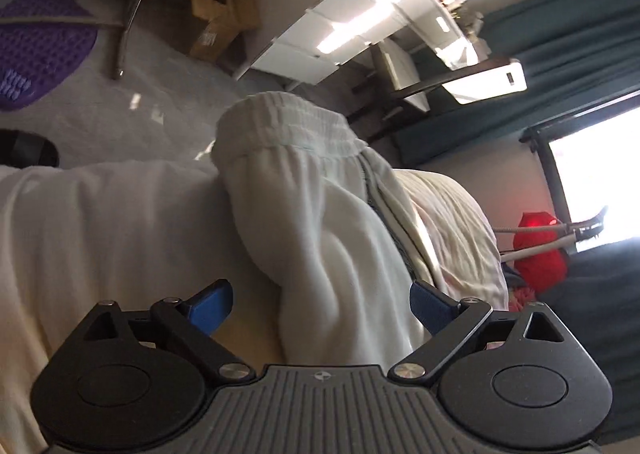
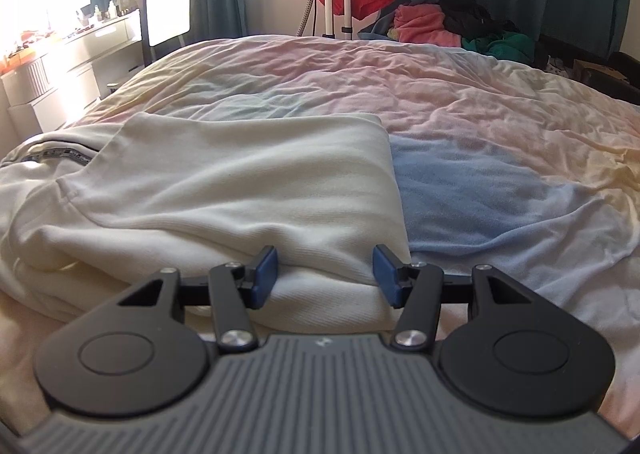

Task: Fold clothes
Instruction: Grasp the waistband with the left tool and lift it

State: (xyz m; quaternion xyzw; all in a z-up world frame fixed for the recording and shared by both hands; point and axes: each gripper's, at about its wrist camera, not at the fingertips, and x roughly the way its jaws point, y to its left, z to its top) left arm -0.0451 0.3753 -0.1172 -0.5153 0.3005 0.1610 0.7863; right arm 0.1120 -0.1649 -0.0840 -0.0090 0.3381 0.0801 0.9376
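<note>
While cream garment (image 2: 240, 182) lies part-folded on bed (image 2: 500, 126), both claws stand apart, gripping nothing. Right claw (image 2: 325, 276): blue pads straddle garment's near corner, likely placed to pinch folded edge for next fold. Left claw (image 1: 322, 308): rolled sideways, pads either side of bunched fabric leading to elastic waistband (image 1: 288, 126); contact cannot be told. Left view alone shows waistband and dark zip strip. Right view alone shows flat fold, clothes pile (image 2: 452, 28) at far bed edge.
</note>
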